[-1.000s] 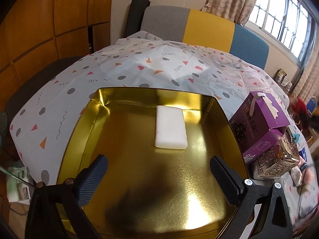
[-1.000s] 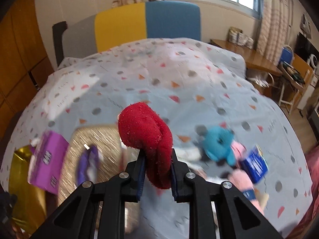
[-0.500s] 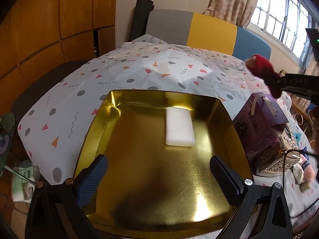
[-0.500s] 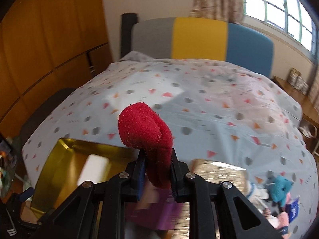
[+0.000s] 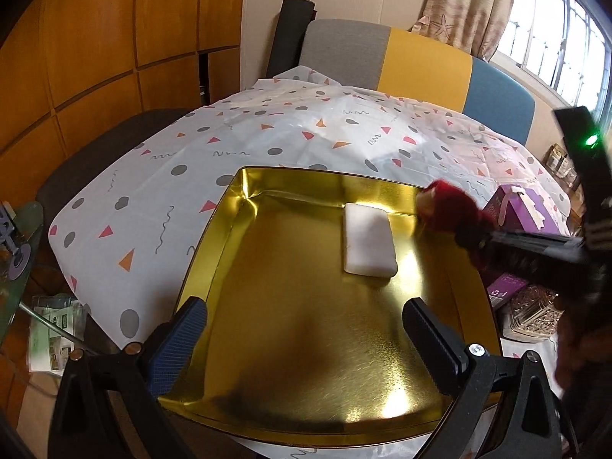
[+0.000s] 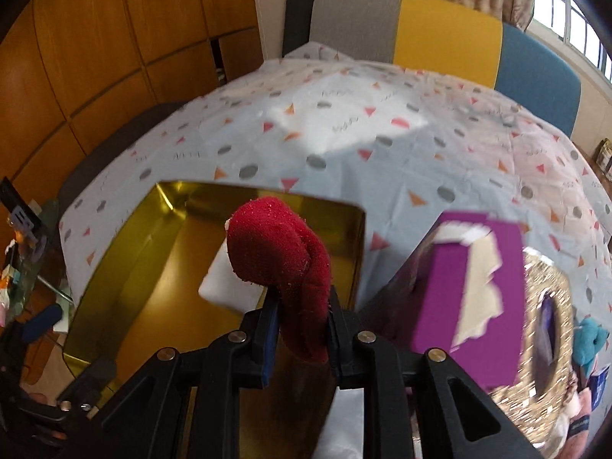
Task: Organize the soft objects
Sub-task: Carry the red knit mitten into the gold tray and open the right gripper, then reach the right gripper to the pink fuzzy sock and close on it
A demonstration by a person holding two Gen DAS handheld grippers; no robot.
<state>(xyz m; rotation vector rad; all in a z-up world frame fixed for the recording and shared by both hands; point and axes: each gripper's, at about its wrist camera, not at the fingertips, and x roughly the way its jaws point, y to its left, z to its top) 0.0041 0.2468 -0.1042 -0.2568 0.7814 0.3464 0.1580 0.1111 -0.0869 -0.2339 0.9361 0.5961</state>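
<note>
A gold tray (image 5: 244,229) sits on the patterned tablecloth, with a white sponge (image 5: 368,245) lying in its far right part. My left gripper (image 5: 302,325) is open and empty, hovering over the tray's near side. My right gripper (image 6: 302,306) is shut on a red plush toy (image 6: 279,252) and holds it above the tray's right edge; it also shows in the left wrist view (image 5: 451,210). The tray (image 6: 126,248) and the sponge (image 6: 225,287) show below it in the right wrist view.
A purple box (image 6: 470,306) and a glittery gold box (image 6: 543,336) stand right of the tray. A blue plush toy (image 6: 589,340) and other small items lie at the far right. A grey, yellow and blue chair back (image 5: 420,61) stands behind the table.
My right gripper has carried the red plush toy left, from over the clutter at the right to above the gold tray's right edge. My left gripper stays open over the tray.
</note>
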